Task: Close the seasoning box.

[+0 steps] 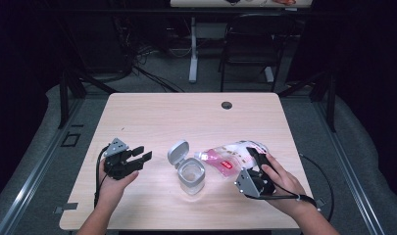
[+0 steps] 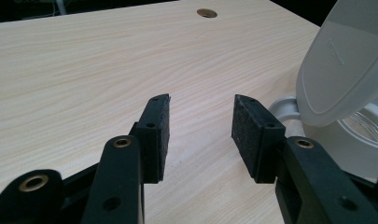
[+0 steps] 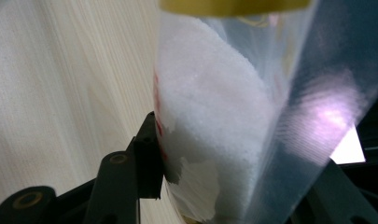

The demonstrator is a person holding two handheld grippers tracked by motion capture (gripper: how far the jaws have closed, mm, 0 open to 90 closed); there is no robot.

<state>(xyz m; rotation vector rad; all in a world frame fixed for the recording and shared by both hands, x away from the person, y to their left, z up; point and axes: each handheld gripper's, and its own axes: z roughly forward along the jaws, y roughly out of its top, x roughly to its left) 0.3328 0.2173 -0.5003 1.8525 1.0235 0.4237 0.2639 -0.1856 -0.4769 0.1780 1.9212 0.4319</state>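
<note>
Pale wood-grain desk [image 1: 152, 117], round cable hole [image 1: 227, 105] near the far edge, right of middle. Clear square container [image 1: 191, 176] standing toward the near edge, about midway along, grey hinged lid [image 1: 178, 152] flipped open on its far-left side. Bag's resting on the desk or lifted: cannot tell.

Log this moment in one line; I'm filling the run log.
right gripper: shut on bag | left gripper: open, idle | container: lid open
</note>
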